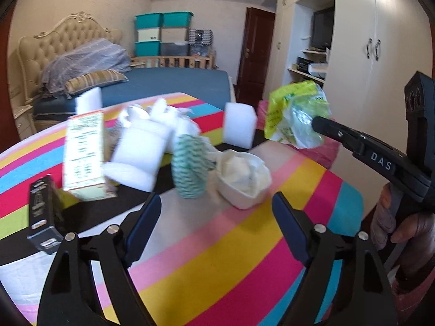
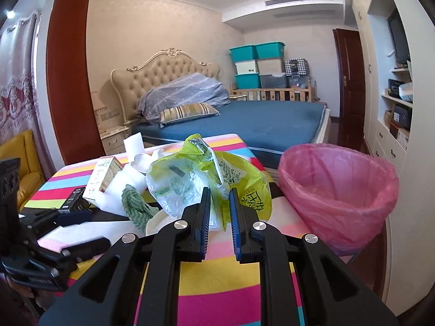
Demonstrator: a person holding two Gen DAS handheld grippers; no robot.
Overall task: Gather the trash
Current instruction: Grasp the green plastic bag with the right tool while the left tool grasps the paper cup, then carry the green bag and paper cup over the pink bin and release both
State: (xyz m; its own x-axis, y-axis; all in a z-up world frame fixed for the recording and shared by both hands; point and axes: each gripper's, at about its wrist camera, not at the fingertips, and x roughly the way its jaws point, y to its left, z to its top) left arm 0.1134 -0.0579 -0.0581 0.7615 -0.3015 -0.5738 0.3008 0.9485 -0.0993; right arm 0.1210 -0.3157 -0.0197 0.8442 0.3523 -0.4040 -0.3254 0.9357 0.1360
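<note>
Trash on the striped table (image 1: 244, 258): the item in hand is a crumpled yellow-green plastic bag (image 2: 217, 179), pinched between the narrow-set fingers of the right gripper (image 2: 219, 206) and held up clear of the tabletop, at the table's right edge. The bin with the pink liner (image 2: 337, 187) stands just beside that edge, mouth open and to the right of the bag. Left gripper (image 1: 217, 217) is spread wide and carries nothing, low over the cloth in front of the remaining litter: a white bowl of crumpled paper (image 1: 244, 179), a green-patterned cloth (image 1: 190, 171), white foam pieces (image 1: 138, 152), a printed carton (image 1: 84, 152) and a small black box (image 1: 43, 212). Step judged to be the carry to the bin. To do it well: hold the pinch firm, since the film is slippery and the grip is only on a fold; bring the bag fully over the liner mouth, past the rim, before parting the fingers; release low so the light bag does not drift out or snag the liner edge. Loose tail of the bag hangs below the fingers and may catch on the rim. Left gripper looks best placed for the bowl or the cloth afterwards.
</note>
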